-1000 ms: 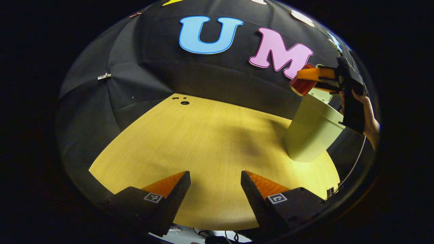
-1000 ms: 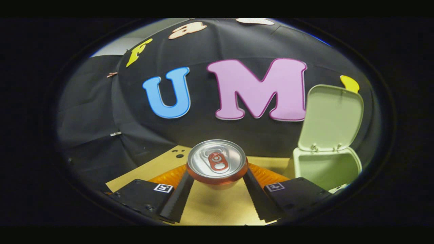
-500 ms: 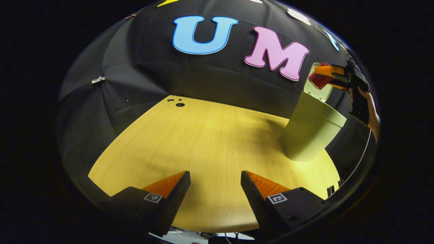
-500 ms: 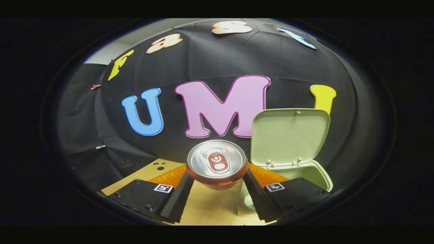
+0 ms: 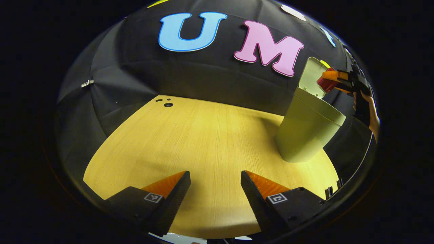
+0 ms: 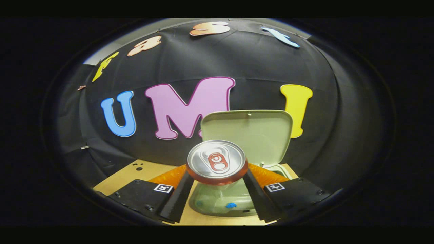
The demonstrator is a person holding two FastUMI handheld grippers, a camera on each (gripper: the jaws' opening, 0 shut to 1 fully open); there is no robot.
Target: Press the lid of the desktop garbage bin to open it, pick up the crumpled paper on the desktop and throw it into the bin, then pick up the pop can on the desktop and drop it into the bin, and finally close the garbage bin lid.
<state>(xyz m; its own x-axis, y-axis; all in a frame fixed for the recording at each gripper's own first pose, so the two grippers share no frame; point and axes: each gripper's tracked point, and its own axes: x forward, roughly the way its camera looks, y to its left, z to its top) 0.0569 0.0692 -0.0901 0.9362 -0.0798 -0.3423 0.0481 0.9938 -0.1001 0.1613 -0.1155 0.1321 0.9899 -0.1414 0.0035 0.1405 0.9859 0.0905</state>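
A red pop can (image 6: 217,162) with a silver top is held upright in my right gripper (image 6: 217,181), both fingers pressing its sides. It hangs right above the open mouth of the pale green bin (image 6: 220,203), whose lid (image 6: 247,135) stands raised behind it. In the left gripper view the bin (image 5: 307,130) stands at the table's right side, with the can (image 5: 326,84) and the right gripper (image 5: 339,81) over its rim and a hand (image 5: 371,115) behind. My left gripper (image 5: 215,189) hovers open low over the wooden table (image 5: 203,142), holding nothing.
Black cloth wall rises behind the table. Small dark holes (image 5: 168,104) mark the table's far left corner. The table's near edge runs just under my left fingers. Something small and blue (image 6: 231,205) lies inside the bin.
My right gripper carried the can rightward until it came over the bin's opening. The left gripper stayed open and drifted slightly.
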